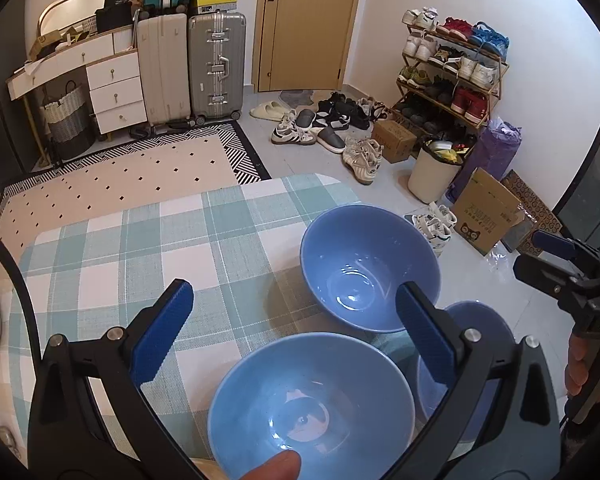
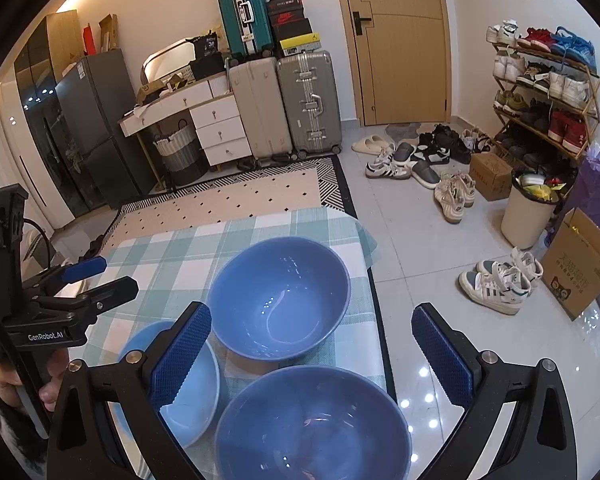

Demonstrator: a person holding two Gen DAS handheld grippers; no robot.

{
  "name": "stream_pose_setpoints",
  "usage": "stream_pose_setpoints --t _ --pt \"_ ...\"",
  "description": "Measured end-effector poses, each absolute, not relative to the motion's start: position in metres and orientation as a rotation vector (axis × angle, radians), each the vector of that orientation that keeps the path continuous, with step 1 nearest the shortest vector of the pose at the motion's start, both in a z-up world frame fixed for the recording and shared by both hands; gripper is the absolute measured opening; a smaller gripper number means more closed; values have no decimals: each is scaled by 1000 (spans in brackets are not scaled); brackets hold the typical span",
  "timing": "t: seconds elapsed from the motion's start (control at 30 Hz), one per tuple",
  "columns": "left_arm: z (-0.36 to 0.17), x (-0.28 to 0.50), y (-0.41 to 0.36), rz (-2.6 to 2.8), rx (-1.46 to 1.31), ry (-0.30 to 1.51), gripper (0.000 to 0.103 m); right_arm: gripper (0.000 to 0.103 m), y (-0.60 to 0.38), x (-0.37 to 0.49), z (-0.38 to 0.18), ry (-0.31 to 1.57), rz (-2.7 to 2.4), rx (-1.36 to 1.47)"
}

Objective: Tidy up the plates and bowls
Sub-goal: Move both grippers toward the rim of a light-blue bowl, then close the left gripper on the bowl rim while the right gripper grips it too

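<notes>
While I look through the left wrist camera, my left gripper (image 1: 296, 320) hangs over the checked tablecloth (image 1: 140, 232) with its jaws wide apart and nothing between them. A blue bowl (image 1: 370, 266) sits at one o'clock, a second blue bowl (image 1: 310, 404) lies at six o'clock under the gripper, and a shallower blue dish (image 1: 484, 328) shows at four o'clock, partly hidden behind the right-hand finger. The right gripper (image 1: 556, 248) enters at three o'clock; I cannot tell its jaw state here.

Through the right wrist camera, my right gripper (image 2: 312, 348) also has its jaws spread apart, empty. One bowl (image 2: 280, 296) sits at twelve o'clock, another (image 2: 312, 424) at six o'clock, the dish (image 2: 188, 396) at eight o'clock behind the left-hand finger. The left gripper (image 2: 100, 276) shows at nine o'clock.
</notes>
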State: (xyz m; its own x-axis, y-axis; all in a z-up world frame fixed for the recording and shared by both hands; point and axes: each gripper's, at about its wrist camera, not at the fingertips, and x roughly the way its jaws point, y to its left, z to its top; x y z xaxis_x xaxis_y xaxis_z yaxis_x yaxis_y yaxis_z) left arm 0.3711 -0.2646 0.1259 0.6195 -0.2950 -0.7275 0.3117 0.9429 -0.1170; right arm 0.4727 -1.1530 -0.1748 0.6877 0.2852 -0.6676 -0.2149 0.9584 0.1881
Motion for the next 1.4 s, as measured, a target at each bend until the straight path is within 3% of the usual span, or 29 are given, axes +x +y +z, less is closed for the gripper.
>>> stream_pose_setpoints --t 0.8,0.9,0.97,1.07,1.13,1.23,1.3,1.4 --pt "42 456 -298 -331 49 978 100 101 -1142 551 -252 946 272 114" --pt "32 462 -302 -345 45 996 98 92 -1142 556 -261 970 277 113" --pt "26 465 -304 -351 44 1007 93 81 -1142 561 -268 995 275 118" --pt "18 468 -307 -369 40 1022 87 76 -1143 563 -273 1003 278 116" --pt "15 470 -310 -382 42 1034 75 75 -1143 564 -275 1007 280 113" --pt "6 474 -314 -403 38 1070 62 63 -1142 567 -280 1024 291 120" --pt "2 475 -315 -413 31 1078 58 61 -1141 568 -282 1028 288 112" --pt "-3 475 -318 -424 30 1080 51 47 -1140 569 -286 1035 284 103"
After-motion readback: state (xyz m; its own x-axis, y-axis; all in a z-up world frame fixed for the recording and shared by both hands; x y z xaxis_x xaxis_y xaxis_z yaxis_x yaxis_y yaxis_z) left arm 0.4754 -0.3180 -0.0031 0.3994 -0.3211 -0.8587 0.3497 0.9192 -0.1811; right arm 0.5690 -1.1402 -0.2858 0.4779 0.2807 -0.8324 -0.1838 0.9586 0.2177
